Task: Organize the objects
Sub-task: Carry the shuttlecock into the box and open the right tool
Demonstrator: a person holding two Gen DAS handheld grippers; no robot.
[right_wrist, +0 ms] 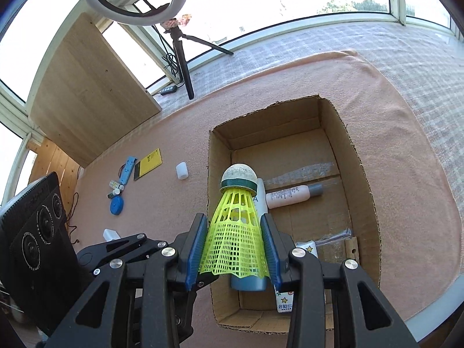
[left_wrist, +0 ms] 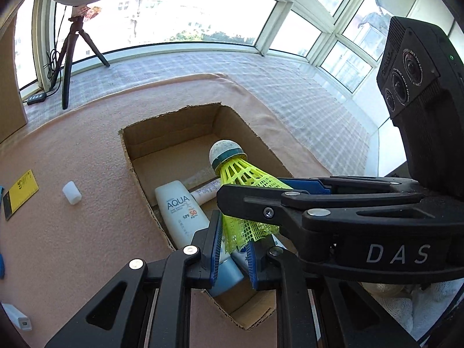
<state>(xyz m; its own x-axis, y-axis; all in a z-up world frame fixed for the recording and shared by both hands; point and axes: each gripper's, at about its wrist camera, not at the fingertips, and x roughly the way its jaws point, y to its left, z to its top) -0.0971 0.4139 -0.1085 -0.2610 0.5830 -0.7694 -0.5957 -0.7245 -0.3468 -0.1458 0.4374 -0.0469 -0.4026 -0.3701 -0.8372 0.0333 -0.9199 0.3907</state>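
- The right tongs hold a yellow plastic shuttlecock by its net skirt, one blue pad pressed on each side, cork nose pointing away from the camera.
- The shuttlecock hangs above the open cardboard box, over its near left part.
- In the left wrist view the right tongs reach in from the right, and the same shuttlecock sits in them, its white cork tilted up and to the left.
- The left tongs stand moderately apart just below the skirt's frilled edge; their blue pads flank it, and contact cannot be told.
- Inside the box lie a white AQUA sunscreen bottle with a blue cap along the left wall, and a pale pink tube with a grey cap lying across the floor beside it.
- A small starred carton and a clear wrapper sit in the near right corner of the box.
- The box rests on a pink cloth covering the surface.
- Left of the box on the cloth lie a small white cylinder, a yellow-and-black card, a blue strip and a blue round disc.
- A ring light on a tripod stands by the window.
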